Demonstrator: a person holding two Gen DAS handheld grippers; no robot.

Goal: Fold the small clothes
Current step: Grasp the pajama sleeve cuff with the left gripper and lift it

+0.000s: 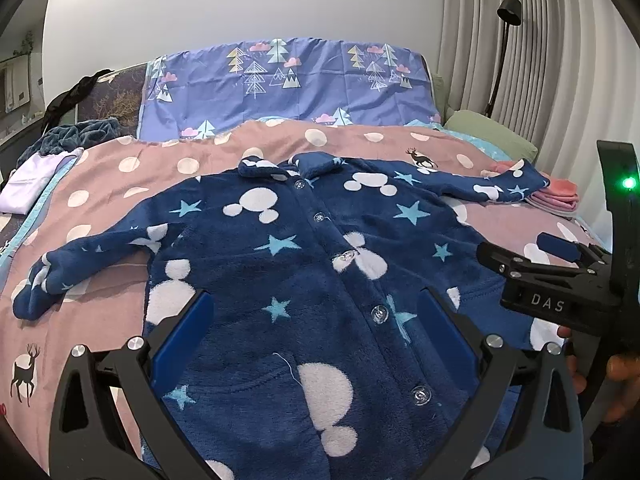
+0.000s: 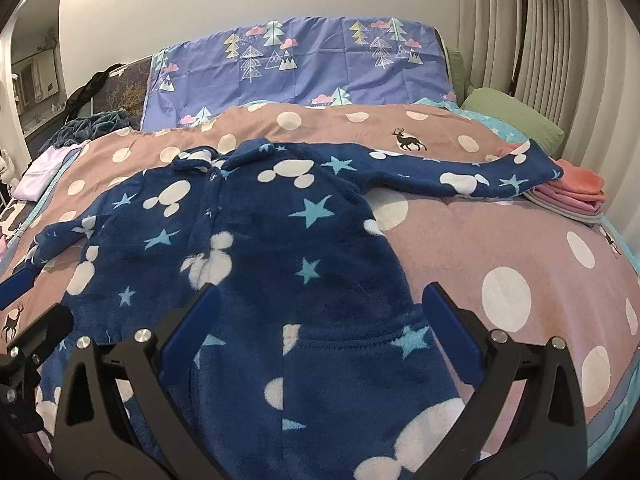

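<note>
**Jacket flat on bed, both claws released**

Left claw [image 1: 312,320] spread wide, empty, over jacket's lower front. Blue fleece jacket [image 1: 304,248] w/ stars lies flat, buttoned, sleeves out both sides, on pink dotted blanket [image 2: 500,240] of bed. Right claw [image 2: 320,316] spread too, nothing btwn fingers, above jacket's right pocket. Pink folded pile [image 2: 576,192] at far right, touching sleeve cuff.
</note>
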